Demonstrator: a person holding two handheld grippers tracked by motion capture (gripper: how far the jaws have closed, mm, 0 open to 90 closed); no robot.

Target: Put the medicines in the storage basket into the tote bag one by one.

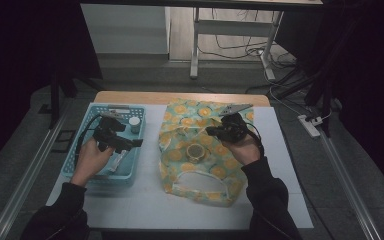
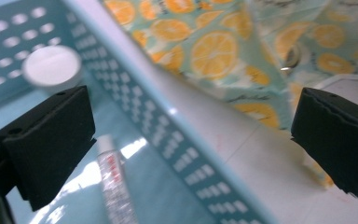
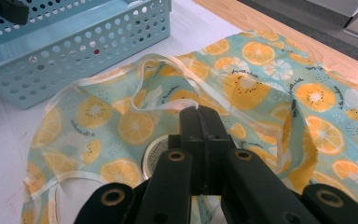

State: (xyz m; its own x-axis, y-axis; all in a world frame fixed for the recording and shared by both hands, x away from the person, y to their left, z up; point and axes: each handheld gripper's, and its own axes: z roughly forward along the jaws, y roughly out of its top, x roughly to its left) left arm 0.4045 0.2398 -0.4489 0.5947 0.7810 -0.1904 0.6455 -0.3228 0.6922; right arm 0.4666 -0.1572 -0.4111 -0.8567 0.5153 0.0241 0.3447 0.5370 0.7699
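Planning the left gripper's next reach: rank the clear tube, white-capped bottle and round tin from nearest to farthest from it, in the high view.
1. clear tube, in the basket, just under the left gripper.
2. white-capped bottle, at the basket's far end.
3. round tin, on the orange-print bag.

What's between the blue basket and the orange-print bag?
A bare strip of white table cover separates the blue basket from the orange-print bag, clearest in the high view.

The high view is dim, with dark corners. Both gripper views are bright. The basket (image 2: 177, 140) looks blurry, with white glare inside.
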